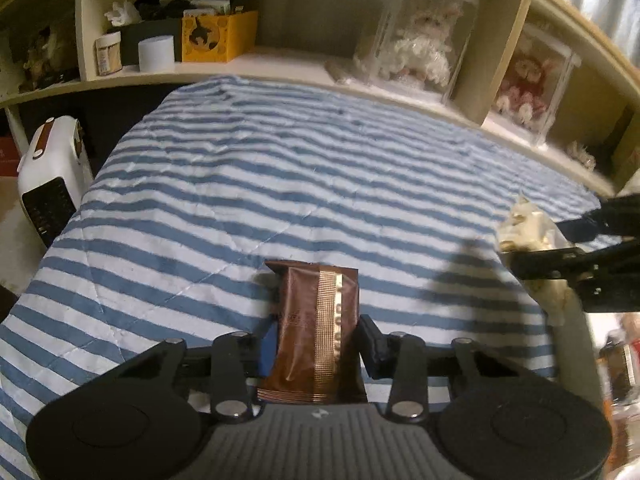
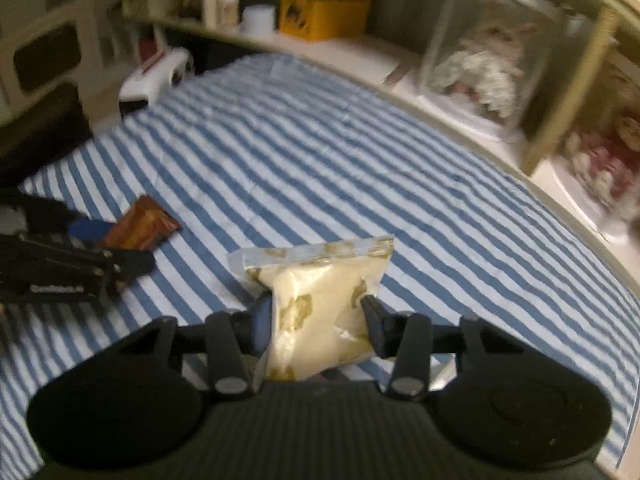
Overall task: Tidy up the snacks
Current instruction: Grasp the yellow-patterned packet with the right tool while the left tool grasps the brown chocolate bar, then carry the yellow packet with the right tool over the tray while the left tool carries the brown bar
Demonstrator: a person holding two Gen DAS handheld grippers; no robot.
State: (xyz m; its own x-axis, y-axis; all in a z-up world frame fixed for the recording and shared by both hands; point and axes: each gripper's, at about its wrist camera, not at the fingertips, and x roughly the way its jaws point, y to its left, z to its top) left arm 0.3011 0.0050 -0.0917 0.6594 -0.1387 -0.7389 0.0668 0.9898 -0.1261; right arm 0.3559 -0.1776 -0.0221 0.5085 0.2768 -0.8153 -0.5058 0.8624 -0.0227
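My left gripper [image 1: 316, 340] is shut on a brown snack packet [image 1: 316, 328] with a gold strip, held lengthwise above the blue-and-white striped cloth [image 1: 280, 180]. In the right wrist view that brown snack packet [image 2: 140, 226] shows at the left, in the left gripper [image 2: 120, 248]. My right gripper [image 2: 316, 316] is shut on a cream snack packet [image 2: 320, 304] with olive print and a clear top seal. From the left wrist view the cream snack packet [image 1: 524, 228] appears at the right edge, pinched by the right gripper [image 1: 560, 244].
A curved cream shelf [image 1: 280, 60] runs behind the cloth, holding a yellow box [image 1: 218, 36], a white cylinder [image 1: 156, 53], a small jar [image 1: 108, 54] and clear cases with plush dolls [image 1: 420, 36]. A white appliance [image 1: 50, 176] stands left of the table.
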